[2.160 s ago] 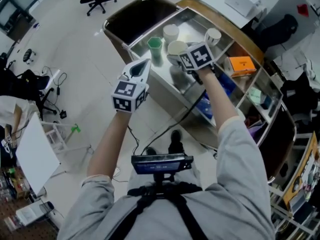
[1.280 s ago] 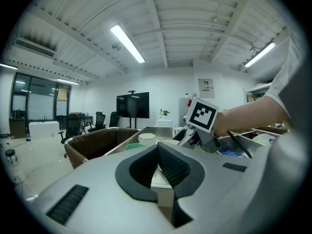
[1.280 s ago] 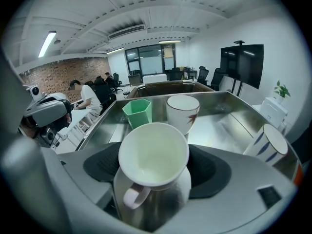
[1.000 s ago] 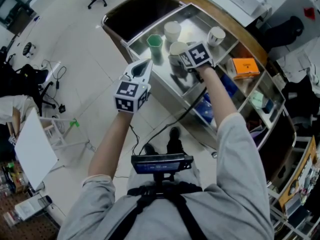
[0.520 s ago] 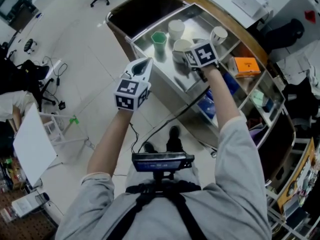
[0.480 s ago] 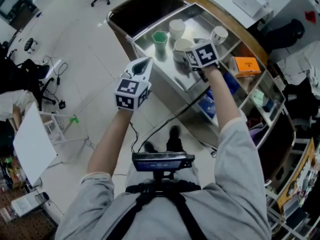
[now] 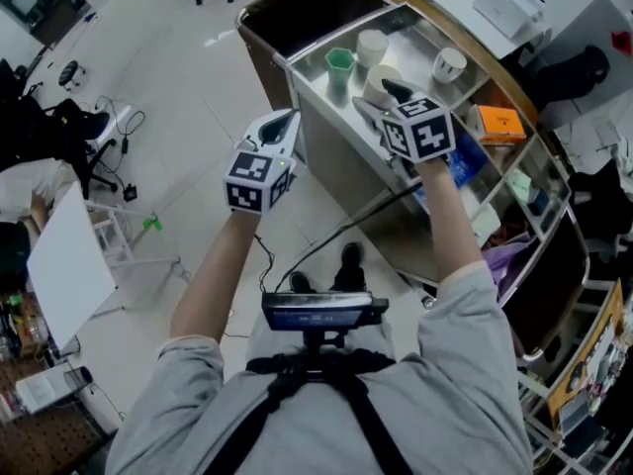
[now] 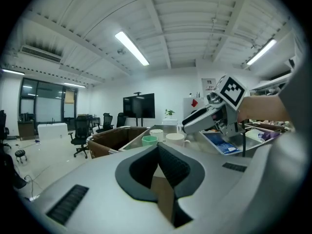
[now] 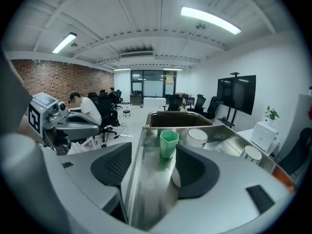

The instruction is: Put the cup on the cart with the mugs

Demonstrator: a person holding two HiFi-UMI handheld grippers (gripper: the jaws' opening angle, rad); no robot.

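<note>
Over on the left, a white board (image 7: 59, 285) leans beside a small white frame on the pale floor, and cables trail nearby.

Next comes the person's left arm, stretched forward. The left gripper (image 7: 284, 123) hangs over bare floor, just short of the cart (image 7: 318, 89) and touching nothing. Its dark pads (image 8: 171, 165) are pressed flat together with nothing caught in them.

Beyond it stands the steel cart, with a brown bin (image 7: 265, 62) set against its far end. On the cart's top tray the green cup (image 7: 339, 64) stands upright near the bin end, free of both grippers. A white mug (image 7: 372, 46) sits just behind it, close but apart. A second, wider white mug (image 7: 379, 79) stands near the cup's other side, partly covered from above.

That cover is the right gripper (image 7: 384, 97), held over the tray and tilted down toward it. Its jaws stand well apart, though they have just been closing in. The pads (image 9: 112, 167) press on nothing. Looking along them, I see only the steel tray between, with the green cup beyond the tips and a sliver of the wide mug at the inner edge of the right-hand pad.

Further right a third white mug (image 7: 449, 63) stands alone on the tray. Past it an orange box (image 7: 492, 124) lies on a lower shelf.
</note>
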